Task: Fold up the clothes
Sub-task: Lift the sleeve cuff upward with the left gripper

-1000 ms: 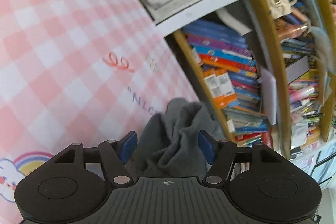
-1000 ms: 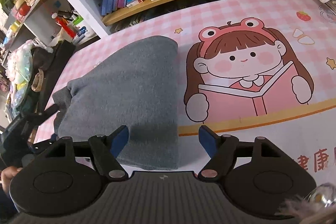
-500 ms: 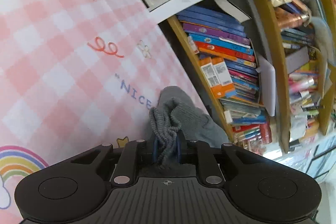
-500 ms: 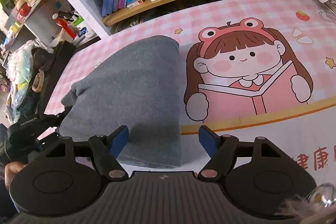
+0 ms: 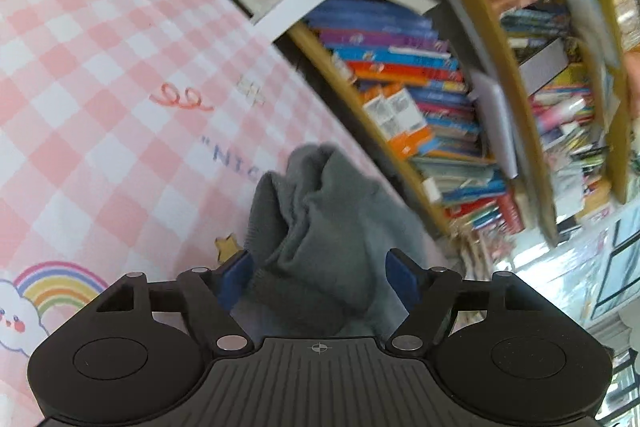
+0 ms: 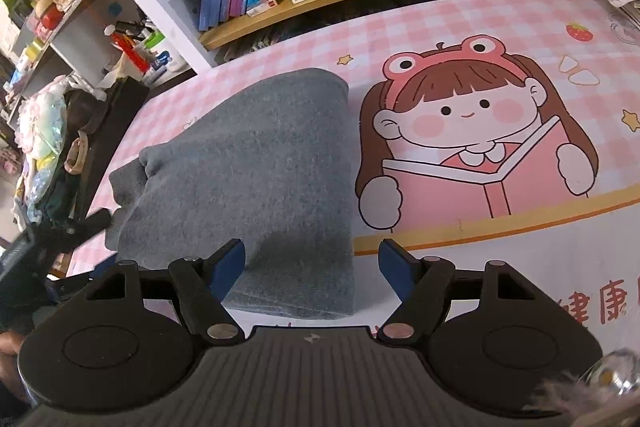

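The left gripper [image 5: 318, 273] has its blue-padded fingers [image 5: 236, 275] spread wide apart, gripping nothing, and is tipped over to one side. The right gripper [image 6: 312, 267] is held level, its fingers [image 6: 228, 263] likewise spread apart and empty. At the near left, a hand [image 6: 8, 351] shows behind the left gripper's dark body.

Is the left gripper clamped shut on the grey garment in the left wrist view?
No: the left gripper stands open, its blue pads spread either side of the bunched grey garment.
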